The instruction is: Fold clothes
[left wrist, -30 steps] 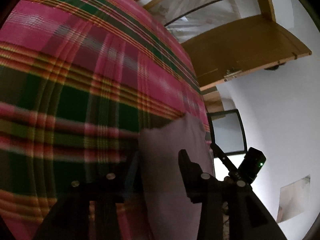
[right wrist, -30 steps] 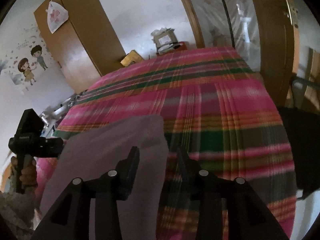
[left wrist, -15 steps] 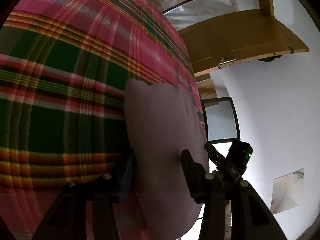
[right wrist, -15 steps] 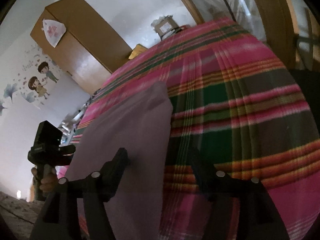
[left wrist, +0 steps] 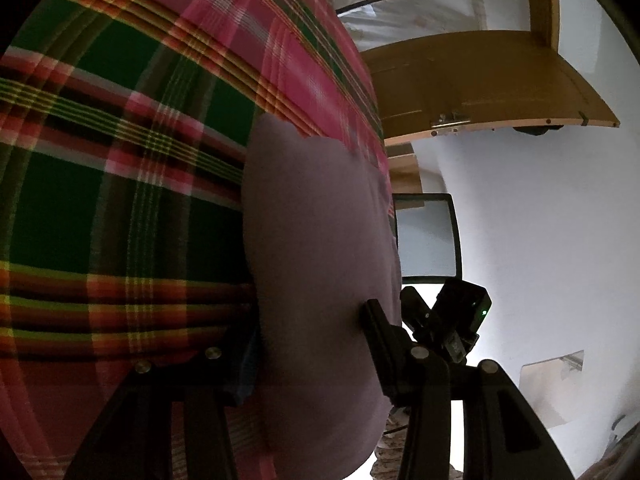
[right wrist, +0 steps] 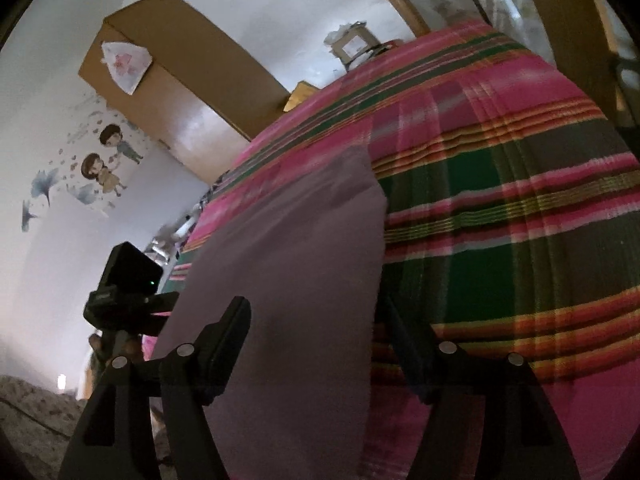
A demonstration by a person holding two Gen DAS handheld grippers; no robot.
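Your left gripper (left wrist: 312,344) sits low over the bed (left wrist: 120,200), jaws spread wide w/ the mauve cloth (left wrist: 320,240) lying between them. No squeeze on the fabric that I can see, so it reads as released.

Your right gripper (right wrist: 316,344): jaws are opening, now very wide, cloth (right wrist: 288,280) between them but the pads aren't pressing on it. Right-hand finger rests on the plaid blanket (right wrist: 500,220) just beside the cloth's right edge.

The cloth lies flat on the bed as a long strip, running from the near edge toward the far side, approx. between your two grippers.

Far left in the right view: wooden wardrobe (right wrist: 192,80) and cartoon wall stickers (right wrist: 104,160). In the left view, a wooden door (left wrist: 480,80) at far right.
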